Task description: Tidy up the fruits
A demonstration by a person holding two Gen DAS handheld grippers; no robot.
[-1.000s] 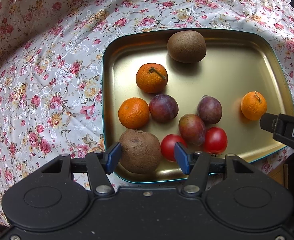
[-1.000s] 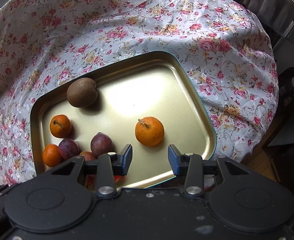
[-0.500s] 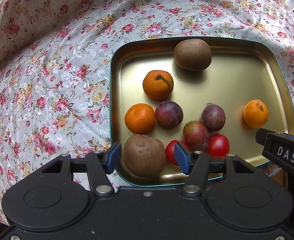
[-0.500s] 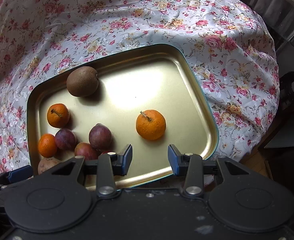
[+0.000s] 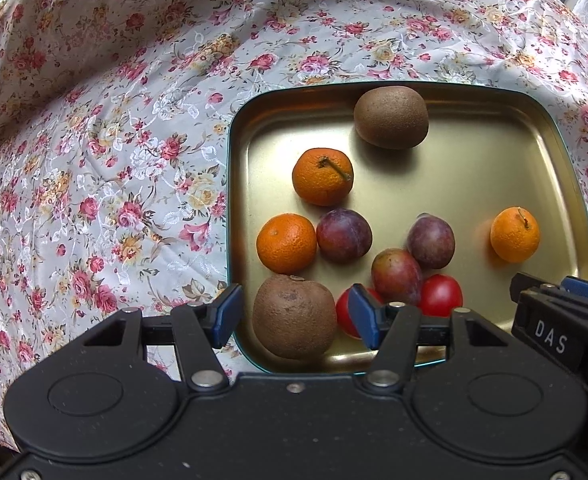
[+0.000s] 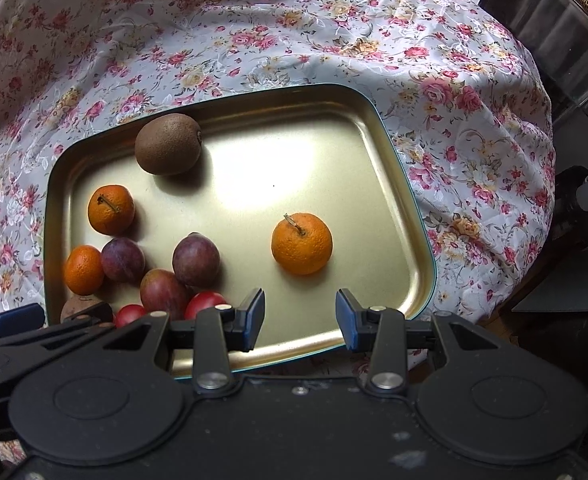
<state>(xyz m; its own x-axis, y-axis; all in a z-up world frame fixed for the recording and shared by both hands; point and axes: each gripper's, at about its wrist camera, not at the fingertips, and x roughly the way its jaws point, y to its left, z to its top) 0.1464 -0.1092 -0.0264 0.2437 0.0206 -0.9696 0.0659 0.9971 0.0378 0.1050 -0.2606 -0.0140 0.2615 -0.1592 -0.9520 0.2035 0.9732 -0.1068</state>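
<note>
Fruits all sit in the gold tray [image 5: 494, 128] on the floral-clothed table [image 5: 113, 160]. Your left gripper [image 5: 294, 316] has its jaws spread either side of the near kiwi [image 5: 294, 316] (nothing clamped). Your right gripper [image 6: 300, 314], jaws released and empty, faces the lone mandarin [image 6: 302, 243]. Beyond, plums [image 5: 344, 235], tomatoes [image 5: 441, 295] and mandarins mingle; a second kiwi [image 5: 391, 117] lies farthest, so like isn't gathered with like.

"DAS" on right gripper [image 5: 562, 312]

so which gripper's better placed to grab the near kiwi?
Left. The left gripper has its open jaws already either side of the near kiwi; the right gripper faces the lone tangerine.
</note>
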